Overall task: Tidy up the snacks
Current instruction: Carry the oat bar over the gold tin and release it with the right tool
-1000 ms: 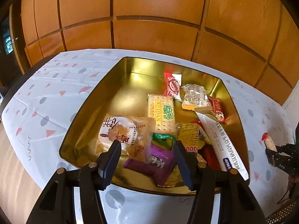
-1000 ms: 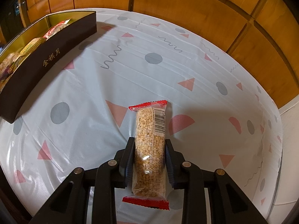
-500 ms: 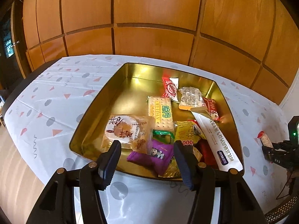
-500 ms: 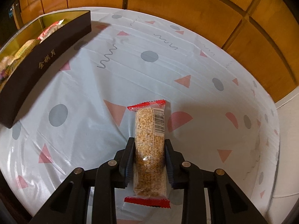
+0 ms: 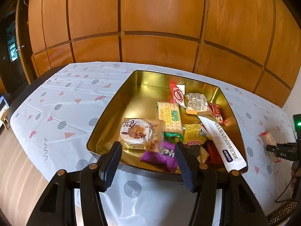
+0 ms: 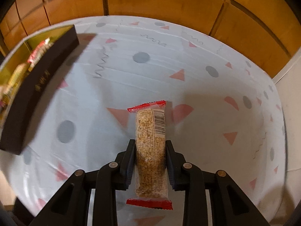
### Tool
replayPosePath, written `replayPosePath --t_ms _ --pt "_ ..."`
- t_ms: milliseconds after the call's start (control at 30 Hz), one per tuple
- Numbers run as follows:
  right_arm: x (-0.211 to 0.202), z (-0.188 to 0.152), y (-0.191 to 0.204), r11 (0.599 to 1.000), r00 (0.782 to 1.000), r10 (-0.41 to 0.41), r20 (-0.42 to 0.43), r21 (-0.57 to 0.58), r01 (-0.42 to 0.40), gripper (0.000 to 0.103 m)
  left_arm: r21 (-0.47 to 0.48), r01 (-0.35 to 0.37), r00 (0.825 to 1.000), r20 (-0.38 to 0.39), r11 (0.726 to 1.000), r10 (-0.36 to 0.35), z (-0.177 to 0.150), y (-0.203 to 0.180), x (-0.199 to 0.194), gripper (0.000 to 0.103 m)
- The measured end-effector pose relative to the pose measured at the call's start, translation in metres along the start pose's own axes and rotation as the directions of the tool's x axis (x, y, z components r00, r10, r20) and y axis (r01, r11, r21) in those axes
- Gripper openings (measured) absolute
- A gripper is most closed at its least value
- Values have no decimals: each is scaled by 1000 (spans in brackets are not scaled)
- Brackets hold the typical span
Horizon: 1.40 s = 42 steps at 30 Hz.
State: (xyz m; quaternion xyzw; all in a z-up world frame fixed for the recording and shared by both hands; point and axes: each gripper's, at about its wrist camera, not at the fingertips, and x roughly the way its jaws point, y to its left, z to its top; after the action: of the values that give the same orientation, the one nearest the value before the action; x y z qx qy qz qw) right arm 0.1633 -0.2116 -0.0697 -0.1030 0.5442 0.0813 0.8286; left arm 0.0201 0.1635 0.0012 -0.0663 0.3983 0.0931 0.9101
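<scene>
Light: warm, dim indoor light.
Glare: sheen inside the gold tin [image 5: 146,86] and on the tablecloth [image 5: 150,203].
Blur: the tin's dark wall [image 6: 37,86] smeared in right view.
Edges: fisheye bending, black corners.

snack packets lie in the tin [image 5: 112,109] on the tablecloth [image 5: 62,101]; a grain bar [image 6: 150,146] right of it.

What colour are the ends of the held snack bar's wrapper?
Red, on the snack bar; clearest in the right wrist view.
</scene>
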Motion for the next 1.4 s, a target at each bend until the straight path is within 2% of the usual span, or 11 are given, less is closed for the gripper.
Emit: replayPosePath --t_ms 233,333,500,633,867,967,1067,1100,1167,1233,1400 --pt "-48 19 40 989 983 150 105 5 -151 30 -26 -26 1000 6 999 26 0 9 2 59" --pt "-70 32 67 970 960 243 136 -10 -244 30 -44 -45 999 17 998 46 3 17 2 60" --pt "-89 57 127 920 906 391 162 -54 -388 30 -83 -58 998 18 995 60 7 31 3 60" --pt "-77 79 177 901 889 435 143 -73 -428 31 -93 -44 999 2 995 44 7 34 6 60" --pt "-17 104 224 913 913 407 26 -51 -405 33 -88 -37 999 -18 995 36 4 33 13 59" --pt "-19 99 223 915 916 400 34 -74 -397 33 -81 -33 999 -27 996 31 2 30 15 60" --pt "-29 94 220 903 906 420 53 -123 -412 30 -68 -29 999 -34 997 27 -1 23 15 60" --pt "-33 90 223 902 909 413 59 -162 -400 30 -63 -27 999 -36 998 25 -2 21 14 60" --pt "-31 84 232 904 922 385 42 -216 -368 21 -52 -26 999 -35 998 24 -2 18 13 60" --pt "-30 81 239 907 931 363 47 -247 -342 20 -40 -22 999 -31 999 21 -3 14 10 60" --pt "-36 78 241 897 919 391 57 -249 -366 20 -26 -13 1000 -23 1000 12 -2 7 5 60"
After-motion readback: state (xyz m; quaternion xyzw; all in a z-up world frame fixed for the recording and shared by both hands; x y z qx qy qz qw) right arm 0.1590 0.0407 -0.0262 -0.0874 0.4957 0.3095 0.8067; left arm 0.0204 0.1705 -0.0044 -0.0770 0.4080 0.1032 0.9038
